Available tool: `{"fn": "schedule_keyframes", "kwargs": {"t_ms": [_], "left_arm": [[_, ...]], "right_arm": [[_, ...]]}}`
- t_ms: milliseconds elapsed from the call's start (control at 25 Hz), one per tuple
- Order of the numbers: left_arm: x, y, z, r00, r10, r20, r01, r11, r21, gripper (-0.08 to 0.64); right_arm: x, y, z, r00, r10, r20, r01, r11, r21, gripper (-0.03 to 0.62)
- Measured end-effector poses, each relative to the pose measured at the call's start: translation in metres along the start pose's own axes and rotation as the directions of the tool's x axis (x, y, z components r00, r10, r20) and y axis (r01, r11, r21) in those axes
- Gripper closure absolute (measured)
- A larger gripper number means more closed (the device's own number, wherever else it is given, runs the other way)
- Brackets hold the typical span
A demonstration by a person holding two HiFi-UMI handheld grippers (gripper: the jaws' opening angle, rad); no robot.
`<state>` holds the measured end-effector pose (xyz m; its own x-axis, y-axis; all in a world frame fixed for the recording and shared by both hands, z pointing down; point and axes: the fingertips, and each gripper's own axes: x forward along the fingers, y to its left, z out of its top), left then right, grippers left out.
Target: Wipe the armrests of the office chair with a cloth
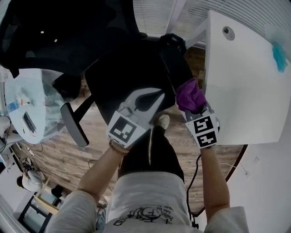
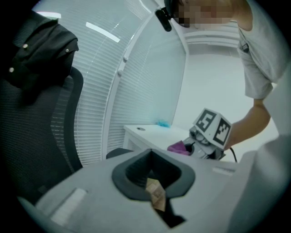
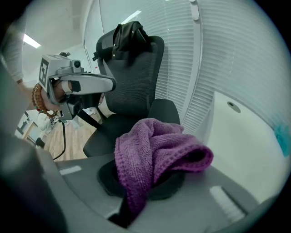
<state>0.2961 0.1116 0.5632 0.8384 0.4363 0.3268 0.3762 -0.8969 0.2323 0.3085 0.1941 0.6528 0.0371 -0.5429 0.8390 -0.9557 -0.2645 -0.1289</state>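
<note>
Purple cloth (image 1: 191,94) is bunched up and sitting right at the near end of the office chair (image 1: 122,77) armrest (image 1: 175,59) on the desk side. It looks pressed onto the pad, though the actual contact is hidden under the folds. The right gripper (image 1: 196,113) has it clamped: from the right gripper view, the jaws are closed on the cloth, which spills up out of the slot and flops over to the right.

Over to the left gripper (image 1: 153,95). It hangs above the chair's seat with its jaws brought together. The left gripper view shows 1 small tan scrap (image 2: 156,193) caught in the slot between them, and what that scrap is I cannot tell. This gripper touches nothing on the chair.

The chair's other armrest (image 1: 75,124) sticks out on the far side of the seat from the cloth, well apart from both grippers. A black garment (image 3: 129,34) is draped over the top of the chair's mesh backrest (image 3: 136,77).

Just beside the chair, on the cloth side, stands a white desk (image 1: 241,91). It has a round grommet (image 1: 228,32) in its top and a small blue item (image 1: 278,54) at the edge farthest from the chair. Window blinds (image 1: 154,13) run behind the chair, and wood flooring (image 1: 59,154) shows under it. The person's shoe (image 1: 163,122) is planted in front of the seat, between the 2 grippers.
</note>
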Motion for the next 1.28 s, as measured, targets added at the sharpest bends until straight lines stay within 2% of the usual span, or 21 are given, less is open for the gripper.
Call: {"fn": "schedule_keyframes", "kwargs": {"t_ms": [480,1000,1280], "left_arm": [[-0.008,0.006,-0.004,1.0,0.029,0.006,-0.029,0.999,-0.022,0.558],[-0.013,0.008,-0.007,1.0,0.031,0.003,-0.031,0.999,-0.023,0.558],[-0.017,0.009,-0.005,0.999,0.038,0.004,-0.038,0.999,-0.032,0.558]], "right_arm": [[0.042,-0.027,0.061,0.999,0.035,0.028,-0.032,0.996,-0.083,0.561],[0.1,-0.056,0.142,0.998,0.016,0.058,-0.011,0.996,-0.084,0.561],[0.105,-0.061,0.153,0.997,-0.003,0.071,0.009,0.996,-0.084,0.561]]}}
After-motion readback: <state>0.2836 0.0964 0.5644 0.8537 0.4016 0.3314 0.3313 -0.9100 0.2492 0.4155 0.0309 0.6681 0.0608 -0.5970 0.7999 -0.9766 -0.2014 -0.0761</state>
